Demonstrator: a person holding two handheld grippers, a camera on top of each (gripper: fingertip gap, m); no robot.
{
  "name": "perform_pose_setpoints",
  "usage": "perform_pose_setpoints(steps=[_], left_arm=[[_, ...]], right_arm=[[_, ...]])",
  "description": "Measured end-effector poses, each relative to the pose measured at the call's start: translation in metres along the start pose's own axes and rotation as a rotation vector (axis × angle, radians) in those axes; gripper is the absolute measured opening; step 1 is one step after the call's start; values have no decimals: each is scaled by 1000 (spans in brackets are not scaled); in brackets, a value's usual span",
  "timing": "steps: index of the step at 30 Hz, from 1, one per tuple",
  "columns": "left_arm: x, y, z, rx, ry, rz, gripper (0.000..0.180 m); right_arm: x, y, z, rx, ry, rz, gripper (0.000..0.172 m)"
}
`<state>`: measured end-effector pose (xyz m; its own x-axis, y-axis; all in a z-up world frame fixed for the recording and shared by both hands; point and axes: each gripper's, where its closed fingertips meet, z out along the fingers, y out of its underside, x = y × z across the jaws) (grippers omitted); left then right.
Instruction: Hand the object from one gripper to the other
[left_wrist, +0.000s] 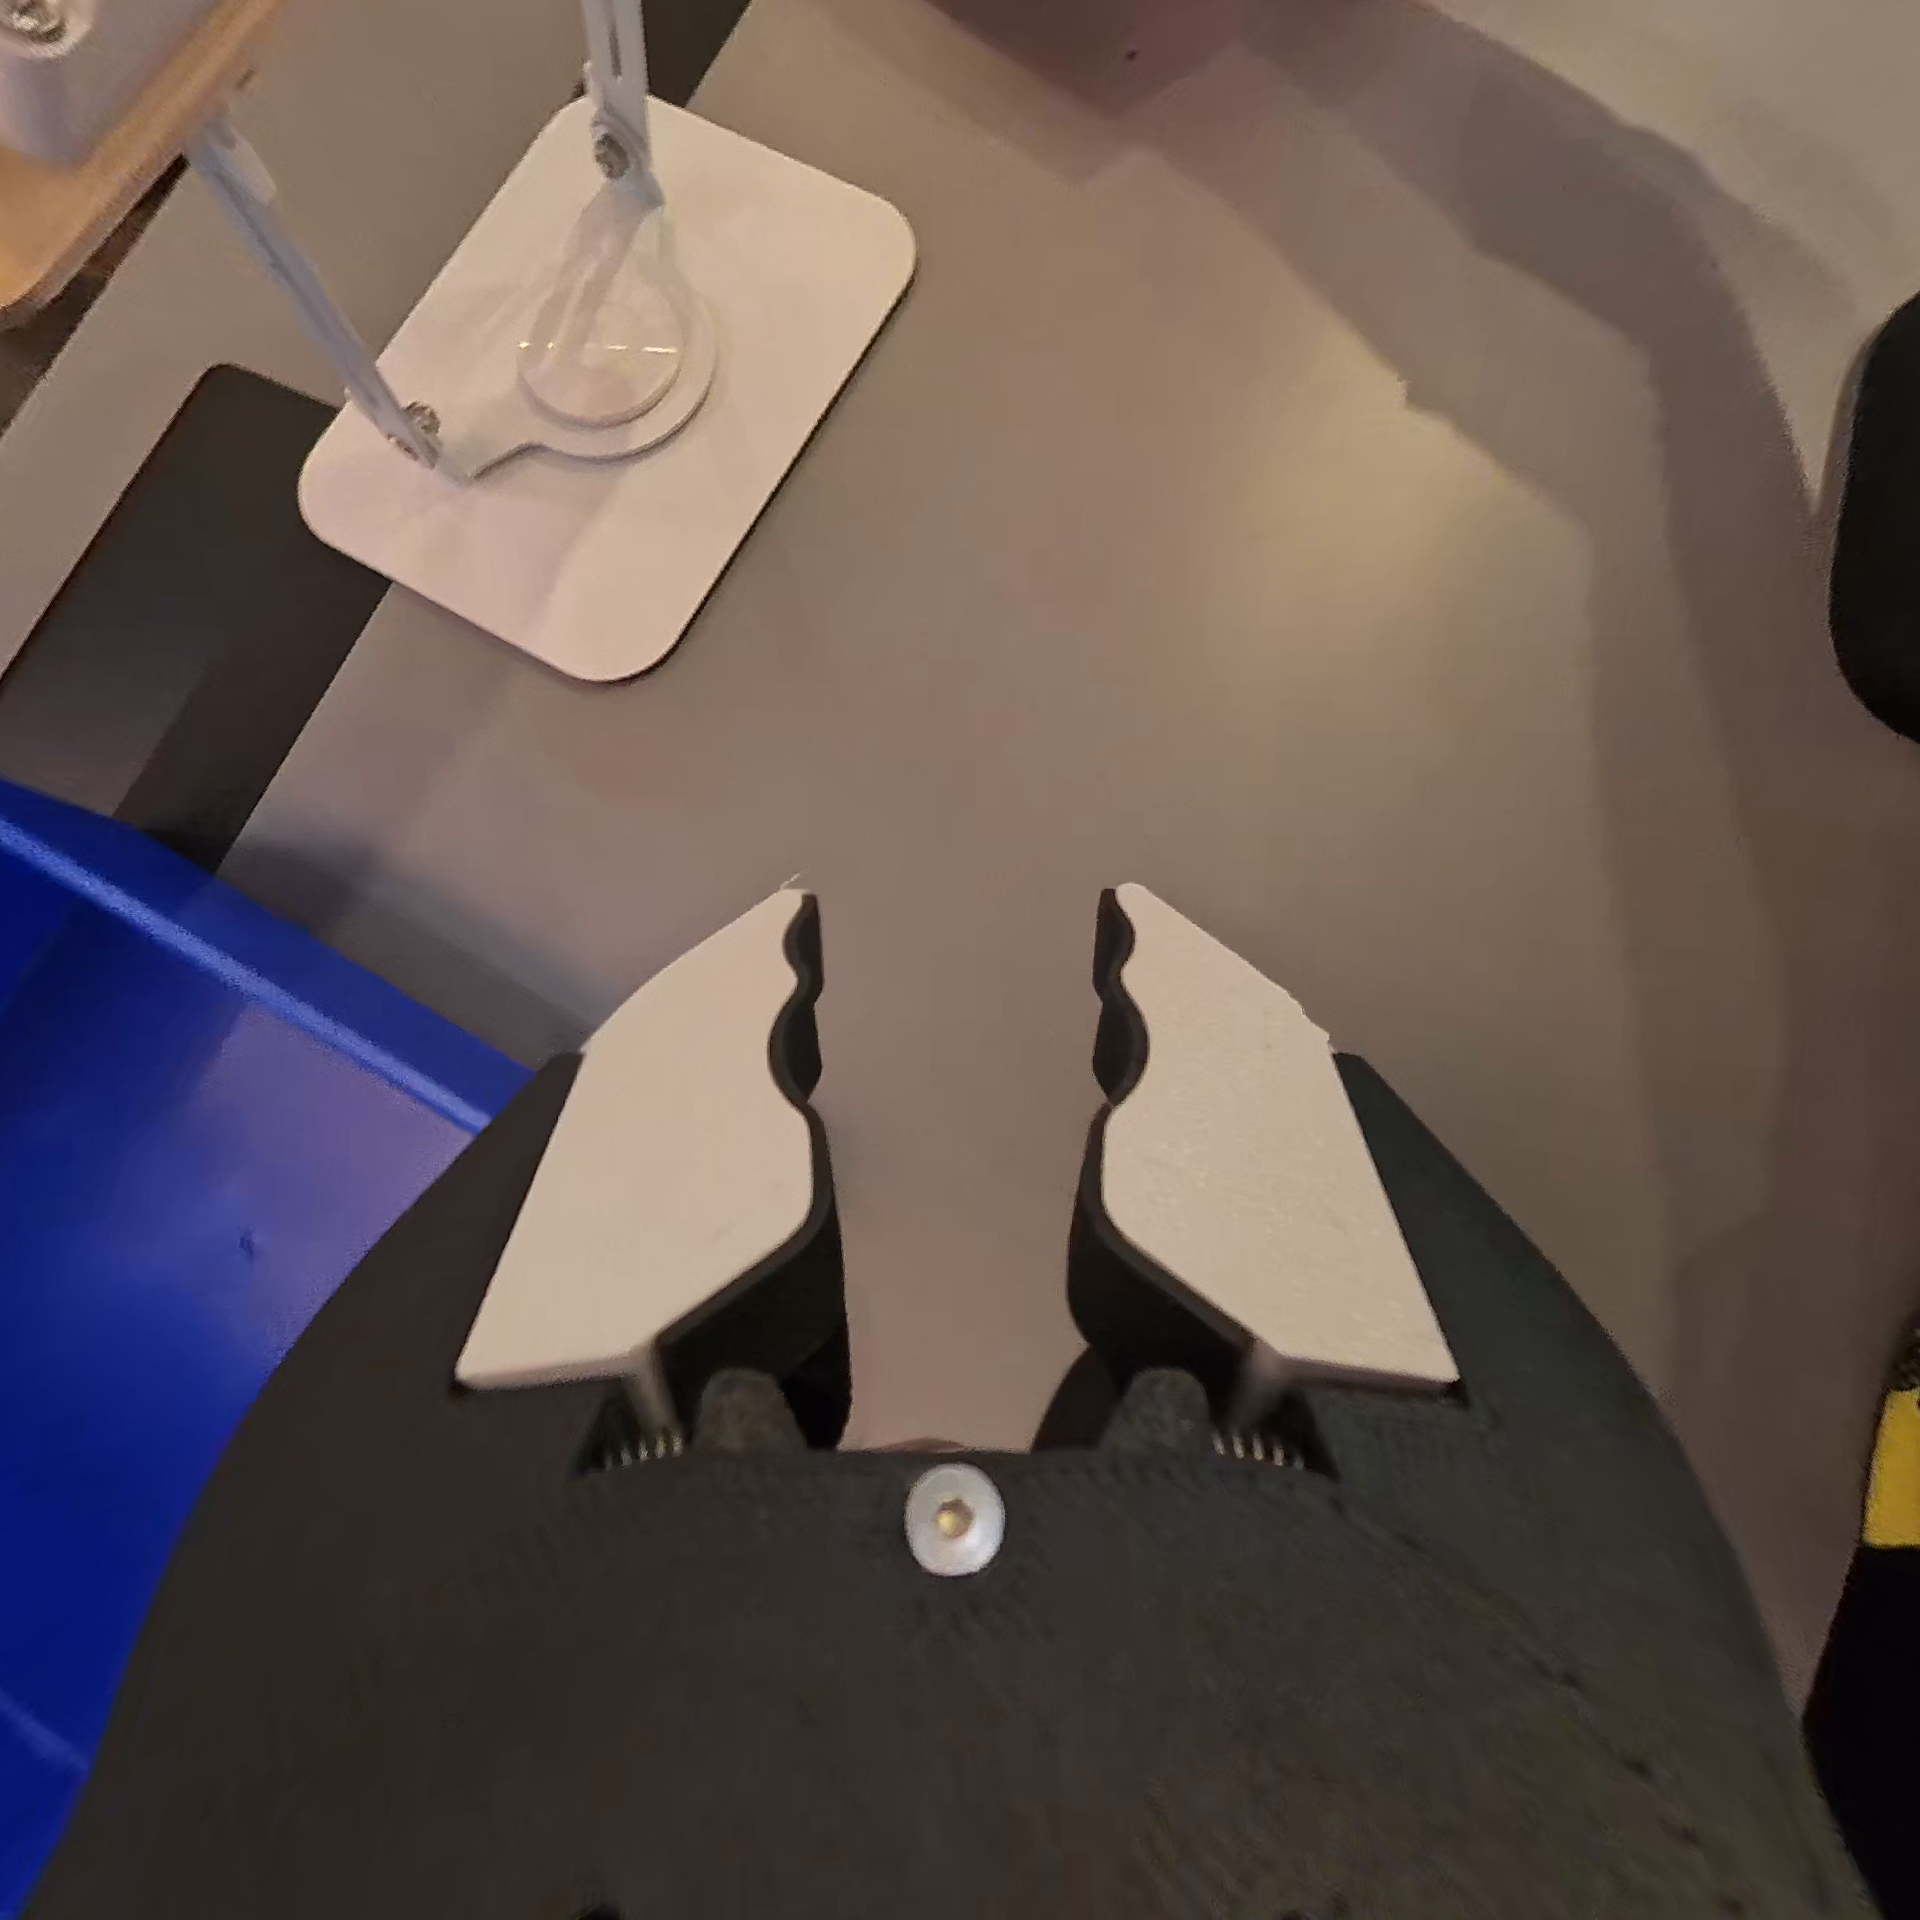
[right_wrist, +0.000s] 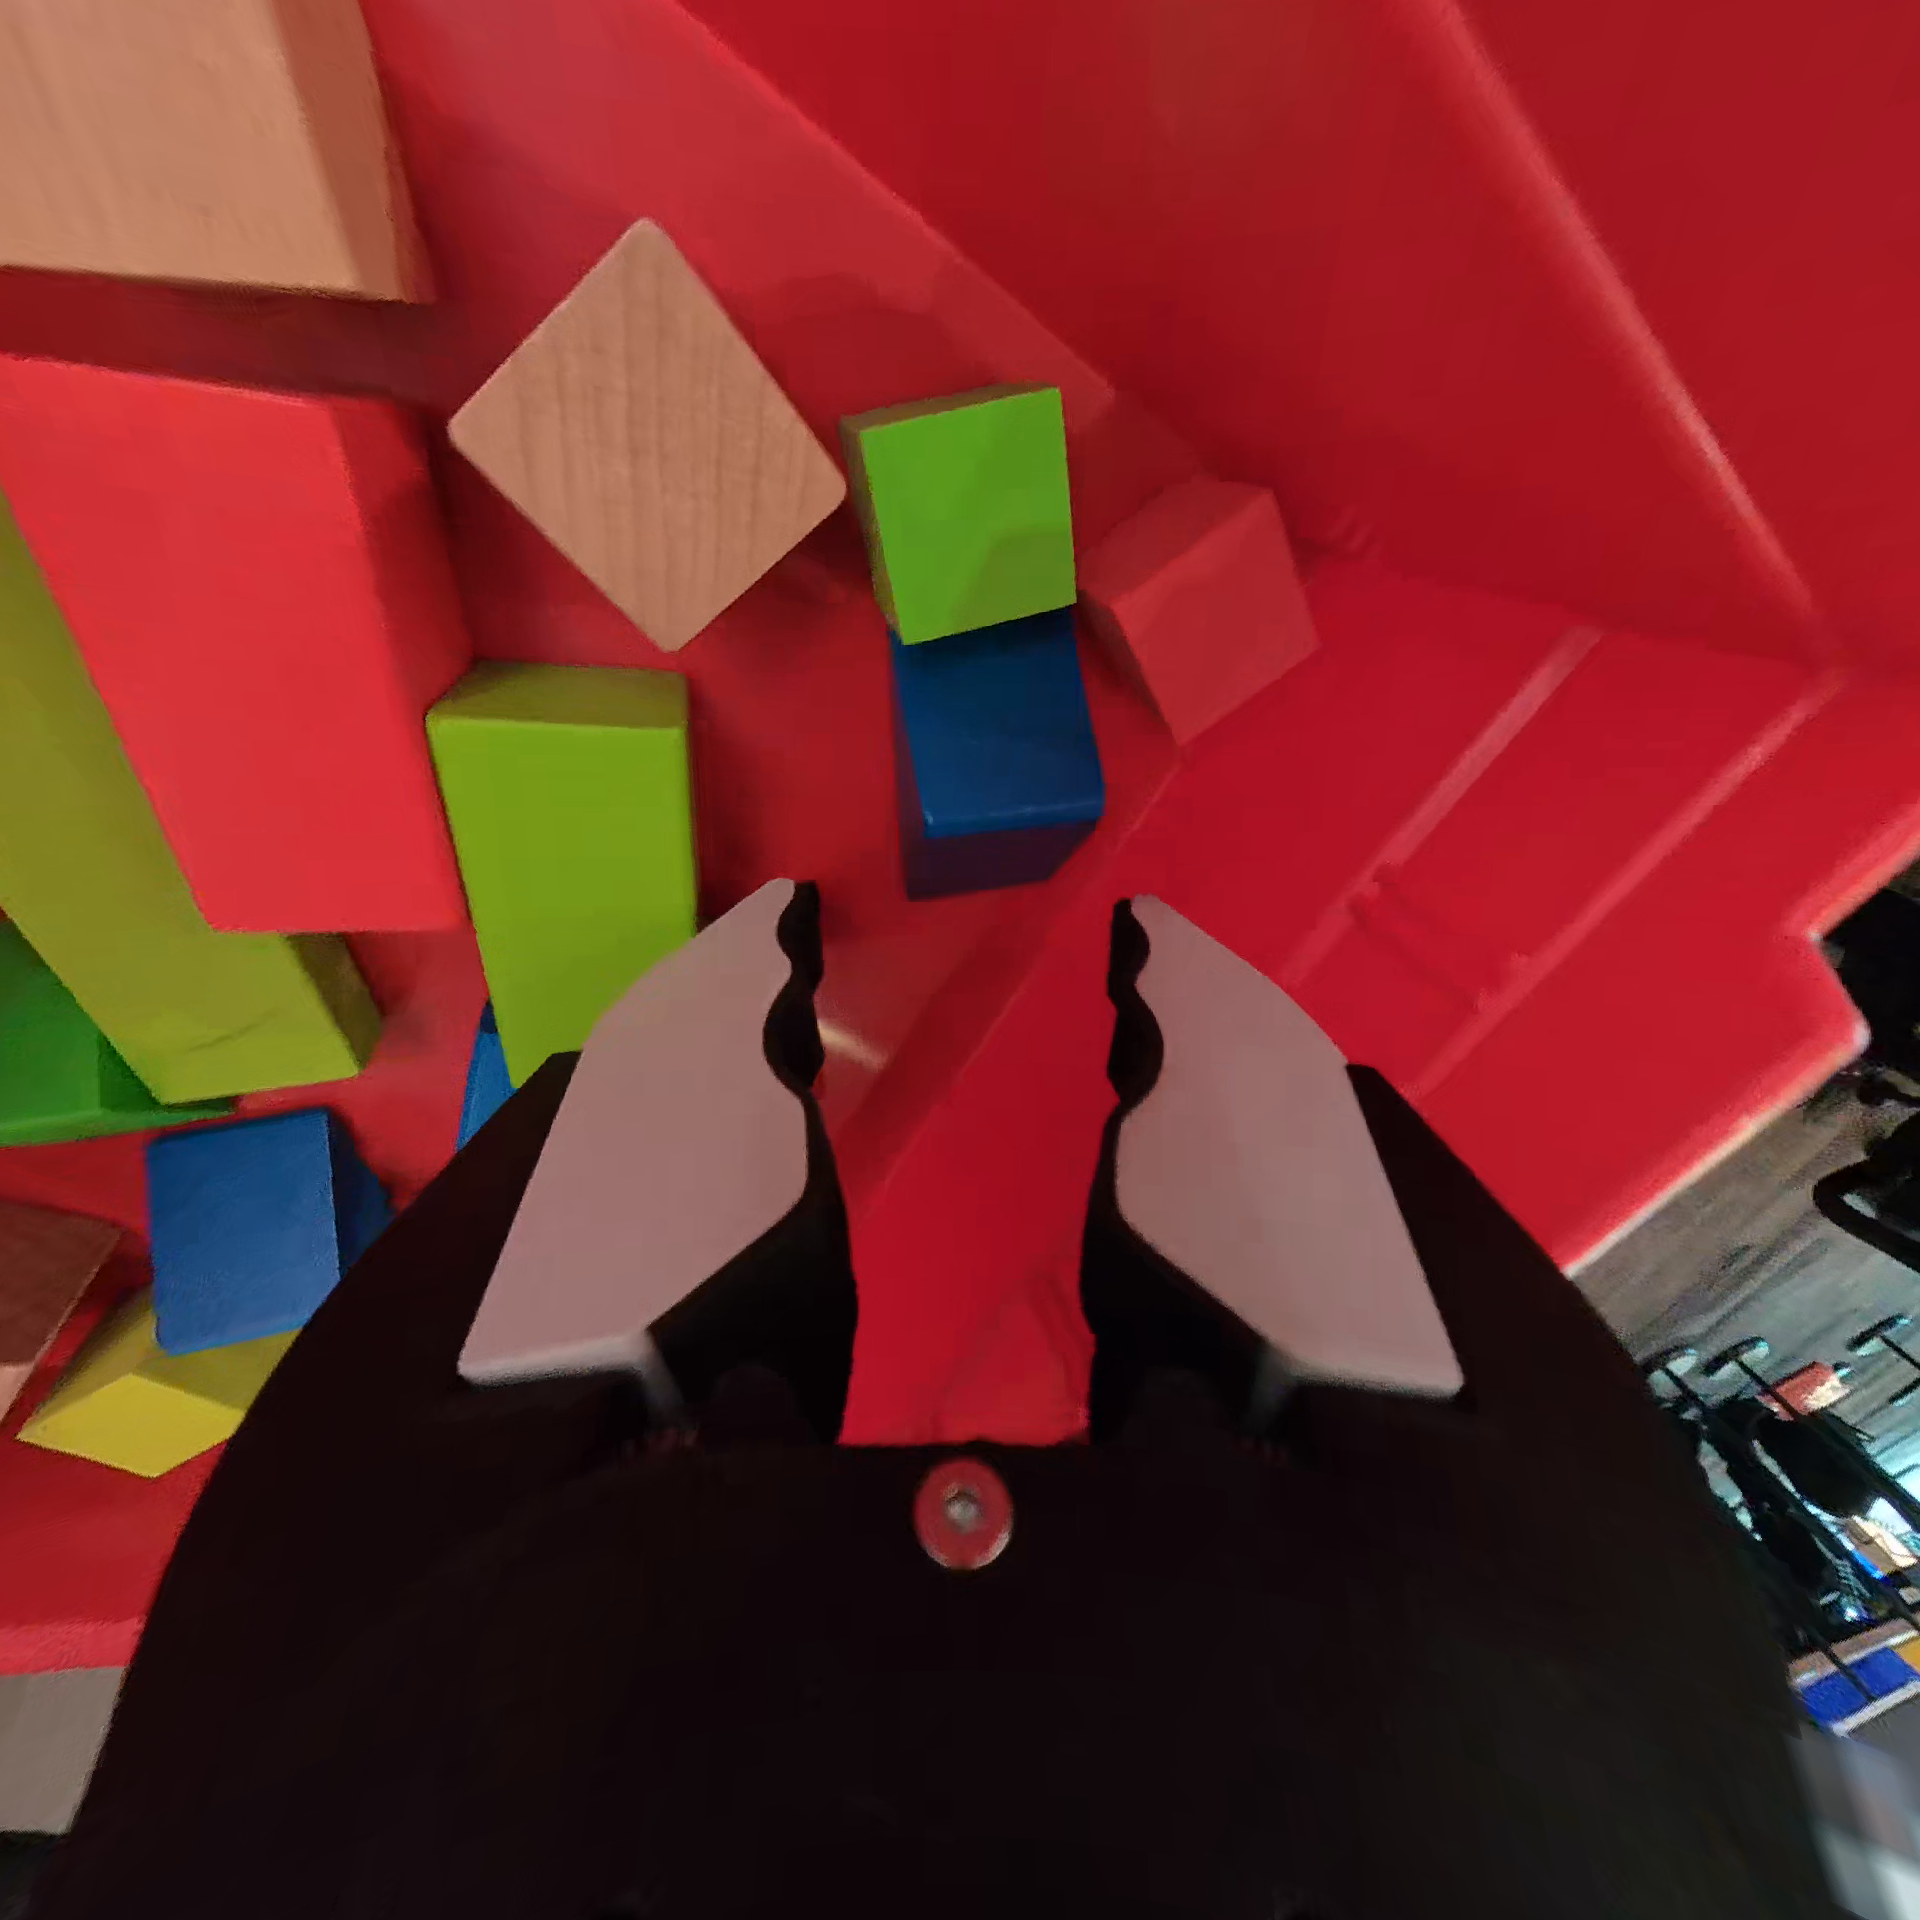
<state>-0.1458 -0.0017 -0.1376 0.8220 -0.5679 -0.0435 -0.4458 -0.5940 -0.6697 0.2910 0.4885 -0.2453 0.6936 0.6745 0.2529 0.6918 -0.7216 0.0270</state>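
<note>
Nearest, the right gripper (right_wrist: 964, 909) stood spread and bare inside a red bin (right_wrist: 1455, 312), a blue block (right_wrist: 992, 727) just beyond its tips, a green block (right_wrist: 966, 509) behind that. Likewise the left gripper (left_wrist: 958, 904) was spread, bare, over a grey table (left_wrist: 1143, 623); beyond stood a white stand (left_wrist: 623, 416).

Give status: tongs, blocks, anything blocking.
Left tongs open, bare, over grey table. Right tongs open, bare, inside red bin. Blue block just ahead, green block against it.
</note>
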Motion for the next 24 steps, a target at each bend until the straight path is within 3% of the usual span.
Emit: perform_pose_setpoints(steps=[6,10,12,14,17,20,22,24], left_arm=[[4,2,-6,119,-49,-154,81],[8,-2,-3,193,-16,-238,85],[11,-3,1,188,-11,-230,88],[16,-6,8,177,-16,-212,90],[25,-18,24,213,12,-195,97],[29,-23,48,207,43,-215,103],[29,-28,65,220,45,-193,106],[30,-20,88,170,59,-190,120]], right_arm=[[2,6,-30,131,42,10,72],[7,22,-60,236,83,42,85],[10,33,-83,309,128,57,99],[2,46,-112,403,164,56,100],[-54,65,-157,613,60,-12,103],[-150,84,-187,798,-148,-164,119],[-223,95,-190,860,-310,-282,125],[-288,104,-167,810,-361,-391,129]])
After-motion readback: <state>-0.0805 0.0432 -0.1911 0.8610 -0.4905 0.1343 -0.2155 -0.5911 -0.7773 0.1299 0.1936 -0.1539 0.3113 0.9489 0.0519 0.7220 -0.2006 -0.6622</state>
